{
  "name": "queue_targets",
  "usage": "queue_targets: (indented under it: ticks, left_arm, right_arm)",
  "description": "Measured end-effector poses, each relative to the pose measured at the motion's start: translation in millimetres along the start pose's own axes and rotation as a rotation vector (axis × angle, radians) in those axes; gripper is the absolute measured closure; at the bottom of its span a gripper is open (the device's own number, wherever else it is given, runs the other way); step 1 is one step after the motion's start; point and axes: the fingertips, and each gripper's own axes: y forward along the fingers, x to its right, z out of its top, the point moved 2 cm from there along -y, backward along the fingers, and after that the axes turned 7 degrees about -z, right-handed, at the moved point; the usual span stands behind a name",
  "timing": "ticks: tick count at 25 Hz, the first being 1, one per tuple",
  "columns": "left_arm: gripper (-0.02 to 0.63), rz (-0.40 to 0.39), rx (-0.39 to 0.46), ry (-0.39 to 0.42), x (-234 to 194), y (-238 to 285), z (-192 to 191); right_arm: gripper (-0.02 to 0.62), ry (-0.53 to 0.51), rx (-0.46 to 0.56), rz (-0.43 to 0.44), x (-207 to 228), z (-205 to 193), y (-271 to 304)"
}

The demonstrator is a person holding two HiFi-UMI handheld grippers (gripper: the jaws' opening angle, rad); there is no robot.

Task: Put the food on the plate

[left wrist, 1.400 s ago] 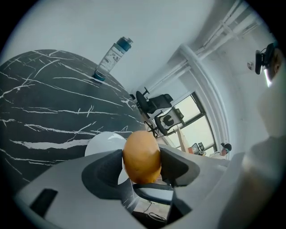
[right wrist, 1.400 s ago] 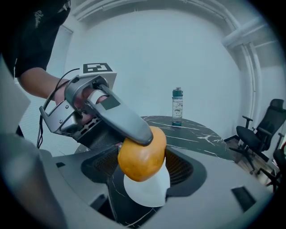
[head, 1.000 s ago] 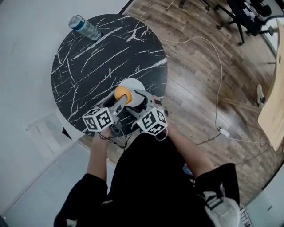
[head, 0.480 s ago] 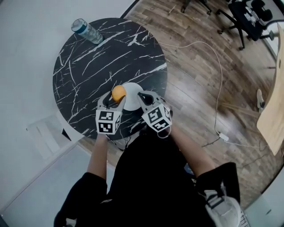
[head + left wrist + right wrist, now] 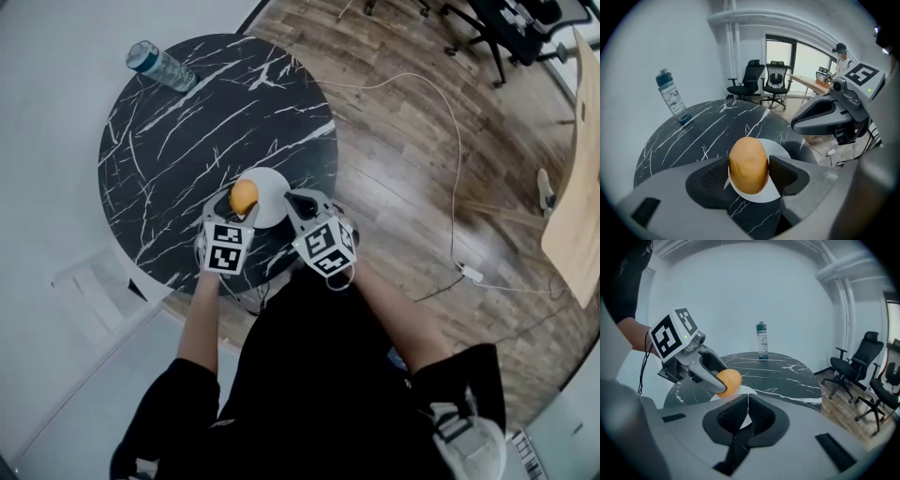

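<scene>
An orange-brown round food [image 5: 748, 165] sits between the pads of my left gripper [image 5: 749, 172], which is shut on it. It hangs over the left part of a small white plate [image 5: 782, 149] on the black marble round table [image 5: 187, 122]. In the head view the food [image 5: 244, 196] covers the plate's [image 5: 272, 192] left rim, with the left gripper [image 5: 240, 206] behind it. My right gripper [image 5: 292, 201] is just right of the plate, shut and empty; its pads [image 5: 740, 411] meet in the right gripper view, where the food [image 5: 729, 380] shows ahead to the left.
A clear water bottle [image 5: 159, 64] lies near the table's far left edge. A white cable [image 5: 450, 141] runs over the wooden floor on the right. Black office chairs [image 5: 497, 28] stand far right, and a light wooden tabletop [image 5: 577, 216] is at the right edge.
The left gripper has swung from a slant to pointing straight ahead, still holding the food over the plate. The right gripper's jaws have come together beside the plate.
</scene>
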Motion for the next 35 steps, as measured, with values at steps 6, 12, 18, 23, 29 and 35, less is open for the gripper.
queue_targets:
  ticks: [6,12,18,23,29,35]
  left_arm:
    - [0.337,-0.087,-0.064,-0.051,11.0,15.3,-6.8]
    - [0.337,-0.151,-0.130,-0.076,14.5,23.8,-6.1]
    - [0.337,-0.147,-0.139,-0.061,11.3,30.8,-0.9]
    - [0.337,-0.147,-0.118,-0.056,13.9,34.9,3.9]
    - [0.337,-0.140,-0.094,-0.077,13.4,36.0,5.9]
    - [0.337,-0.141,-0.089,-0.081,13.2,37.8,6.9]
  right_arm:
    - [0.597,0.040,-0.006,-0.014,-1.1,-12.2,-1.4]
    - [0.597,0.074,-0.003,-0.026,2.7,-14.5,0.7]
    - [0.597,0.078,-0.007,-0.029,14.5,-11.4,8.1]
    - [0.597,0.078,-0.009,-0.033,24.9,-6.2,12.3]
    - [0.597,0.069,-0.001,-0.024,29.8,1.3,17.8]
    - [0.597,0.077,-0.006,-0.027,31.7,0.1,17.8]
